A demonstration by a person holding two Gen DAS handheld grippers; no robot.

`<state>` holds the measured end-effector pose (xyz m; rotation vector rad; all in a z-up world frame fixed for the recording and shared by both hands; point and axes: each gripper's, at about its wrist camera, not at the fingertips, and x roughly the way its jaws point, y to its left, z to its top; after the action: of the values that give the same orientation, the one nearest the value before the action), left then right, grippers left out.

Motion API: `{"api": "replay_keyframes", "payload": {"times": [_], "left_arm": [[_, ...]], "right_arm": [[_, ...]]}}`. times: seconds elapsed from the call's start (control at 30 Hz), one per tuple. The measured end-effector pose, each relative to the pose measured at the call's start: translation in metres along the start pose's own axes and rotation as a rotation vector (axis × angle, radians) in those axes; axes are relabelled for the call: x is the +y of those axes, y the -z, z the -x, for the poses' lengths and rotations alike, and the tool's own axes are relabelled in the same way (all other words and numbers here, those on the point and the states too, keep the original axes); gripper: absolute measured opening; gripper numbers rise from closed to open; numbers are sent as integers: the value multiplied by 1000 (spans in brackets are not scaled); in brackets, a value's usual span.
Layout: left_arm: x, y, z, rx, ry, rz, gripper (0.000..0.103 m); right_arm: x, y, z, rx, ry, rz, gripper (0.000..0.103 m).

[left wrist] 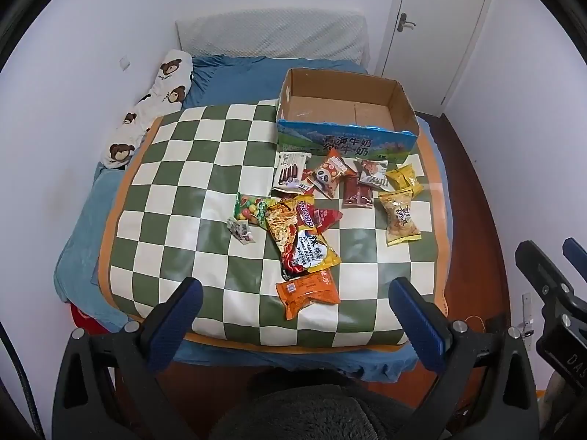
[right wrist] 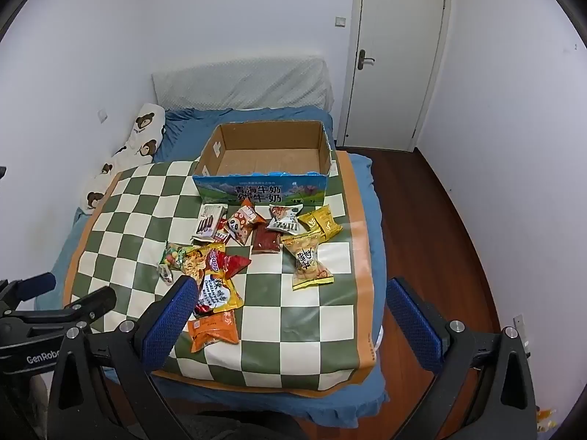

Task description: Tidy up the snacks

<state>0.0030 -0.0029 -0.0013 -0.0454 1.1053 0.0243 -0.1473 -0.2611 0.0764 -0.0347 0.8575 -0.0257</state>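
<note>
Several snack packets lie scattered on a green-and-white checked mat (left wrist: 176, 190) (right wrist: 323, 315) spread over a bed. An empty cardboard box (left wrist: 345, 110) (right wrist: 268, 154) with a blue printed front stands at the mat's far side. Nearest me lies an orange packet (left wrist: 308, 289) (right wrist: 214, 330), behind it a noodle packet (left wrist: 304, 245) (right wrist: 216, 289). A yellow twisted-end packet (left wrist: 400, 220) (right wrist: 310, 264) lies to the right. My left gripper (left wrist: 295, 293) hovers open above the mat's near edge, nothing between its fingers. My right gripper (right wrist: 290, 293) is open too, held above the mat's near right part.
A blue sheet covers the bed (left wrist: 227, 73) (right wrist: 367, 385). A bear-print pillow (left wrist: 154, 110) (right wrist: 124, 154) lies along the left wall, and a white padded headboard (right wrist: 242, 80) stands behind. Wooden floor (right wrist: 433, 227) and a closed white door (right wrist: 396, 55) are to the right.
</note>
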Motion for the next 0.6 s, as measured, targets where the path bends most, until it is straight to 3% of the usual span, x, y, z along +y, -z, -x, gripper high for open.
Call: {"api": "replay_keyframes", "payload": {"times": [0.03, 0.6], "left_arm": [[1, 3, 2, -37, 10, 11, 103], [6, 0, 5, -17, 14, 15, 103]], "right_arm": [[0, 0, 0, 3, 0, 2, 103], [-1, -2, -2, 9, 8, 3, 103]]}}
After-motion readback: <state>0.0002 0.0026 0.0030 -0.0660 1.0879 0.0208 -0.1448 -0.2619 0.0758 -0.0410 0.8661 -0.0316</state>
